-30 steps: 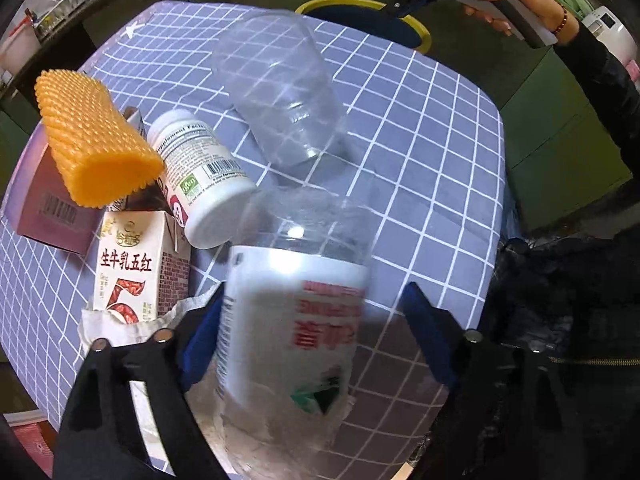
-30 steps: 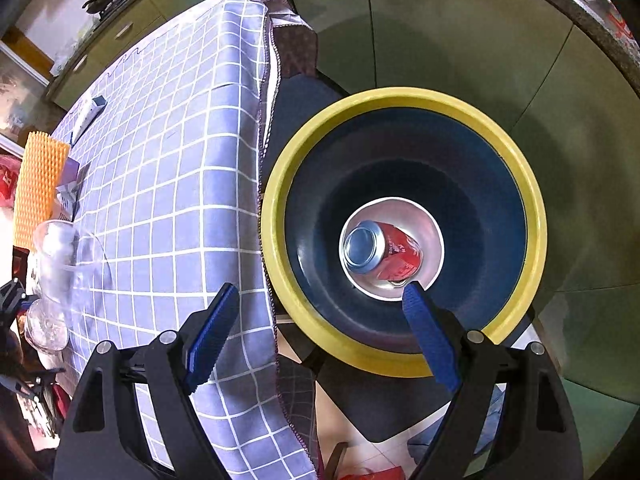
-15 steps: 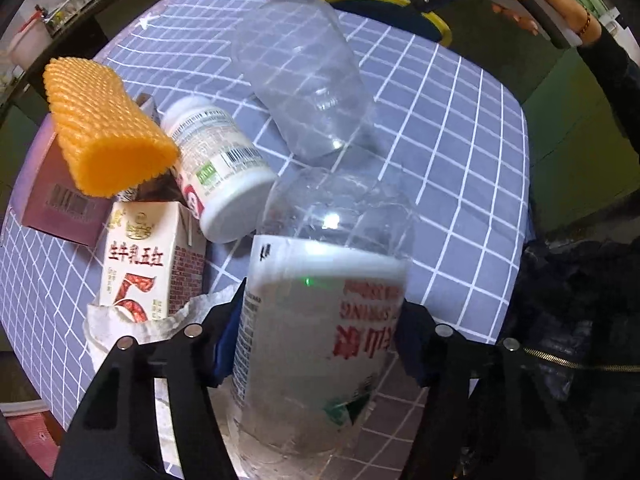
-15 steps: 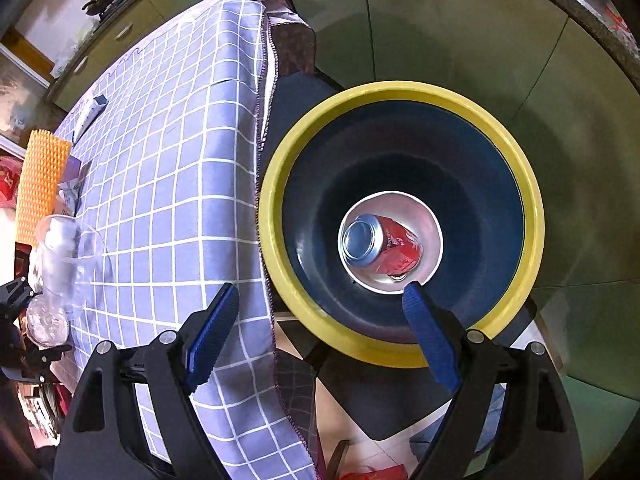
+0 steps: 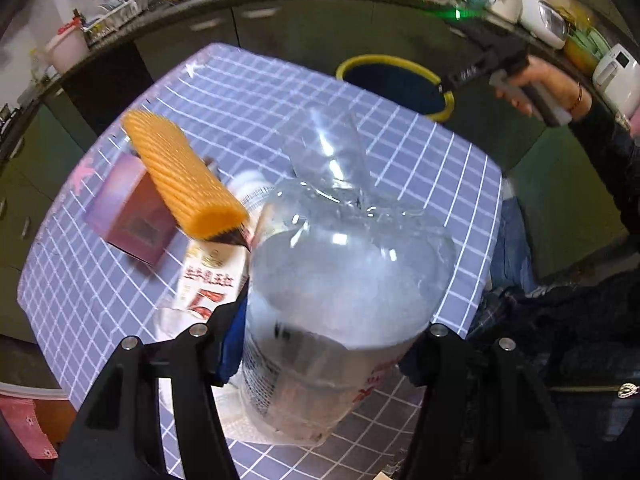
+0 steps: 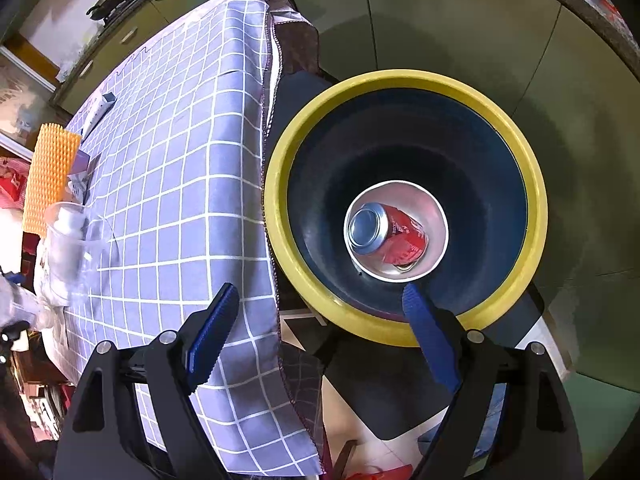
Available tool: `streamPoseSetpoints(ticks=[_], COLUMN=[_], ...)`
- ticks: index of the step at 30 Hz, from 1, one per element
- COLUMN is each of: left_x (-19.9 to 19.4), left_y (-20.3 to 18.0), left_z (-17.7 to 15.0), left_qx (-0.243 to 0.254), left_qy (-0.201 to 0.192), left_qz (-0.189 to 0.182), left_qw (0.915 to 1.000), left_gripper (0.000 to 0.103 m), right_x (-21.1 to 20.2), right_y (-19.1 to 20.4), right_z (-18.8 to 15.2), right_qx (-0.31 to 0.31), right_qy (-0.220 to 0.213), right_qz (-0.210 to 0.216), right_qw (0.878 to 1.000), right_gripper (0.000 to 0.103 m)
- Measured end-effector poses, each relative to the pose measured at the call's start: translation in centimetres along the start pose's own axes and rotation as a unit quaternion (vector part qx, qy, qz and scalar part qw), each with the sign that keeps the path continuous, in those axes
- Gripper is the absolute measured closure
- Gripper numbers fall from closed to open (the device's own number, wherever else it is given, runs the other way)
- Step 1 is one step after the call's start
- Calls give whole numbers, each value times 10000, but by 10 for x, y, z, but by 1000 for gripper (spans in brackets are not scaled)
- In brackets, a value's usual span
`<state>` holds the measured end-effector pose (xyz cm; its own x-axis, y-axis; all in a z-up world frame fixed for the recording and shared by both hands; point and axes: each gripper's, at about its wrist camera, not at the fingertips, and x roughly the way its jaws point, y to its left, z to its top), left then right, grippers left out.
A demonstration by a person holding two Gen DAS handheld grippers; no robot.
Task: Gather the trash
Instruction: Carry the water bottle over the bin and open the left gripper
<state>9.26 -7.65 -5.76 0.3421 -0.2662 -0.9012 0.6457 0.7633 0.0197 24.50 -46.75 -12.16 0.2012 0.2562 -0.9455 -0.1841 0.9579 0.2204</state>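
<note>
My left gripper is shut on a clear plastic water bottle with a white and red label, lifted above the checked tablecloth. A clear plastic cup stands just beyond it. My right gripper is open and empty, hovering over the near rim of the blue bin with a yellow rim. A red soda can lies at the bin's bottom. The bin also shows in the left wrist view, past the table's far edge, with the right gripper's body beside it.
On the table's left are an orange ridged foam sleeve, a pink box, a milk carton, a white pill bottle and crumpled white paper. Green cabinets stand behind the bin.
My left gripper closed on the water bottle and lifted it up off the table. The right gripper stayed open over the bin, shifting only slightly.
</note>
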Motion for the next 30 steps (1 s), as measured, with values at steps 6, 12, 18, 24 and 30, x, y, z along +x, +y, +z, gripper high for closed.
streamPoseSetpoints(ticks=[6,12,18,24,30], left_x=[-20,-27,-31,-20,42], left_y=[-3,-8,-23,-74,-122], left_z=[9,34,85,176,265], left_qx=[-11,-16,105,672,899], left_qy=[-243,-470,-756,-1046,-959], left_qz=[81,-34,-320,-784,-1261], left_qw=[9997,9989,9966,9891,9833], left_gripper=[46,46,46,46,46], right_x=[-1,-8,-30,-60,-80], right_y=[-2,-5,-14,-40,-78], right_z=[-3,-6,-12,-24,-48], right_qx=[-11,-8,-22,102,347], right_qy=[-16,-100,-313,-675,-881], right_qz=[46,50,51,15,-95], right_qw=[10000,9999,9995,9977,9955], right_gripper=[20,20,20,20,20])
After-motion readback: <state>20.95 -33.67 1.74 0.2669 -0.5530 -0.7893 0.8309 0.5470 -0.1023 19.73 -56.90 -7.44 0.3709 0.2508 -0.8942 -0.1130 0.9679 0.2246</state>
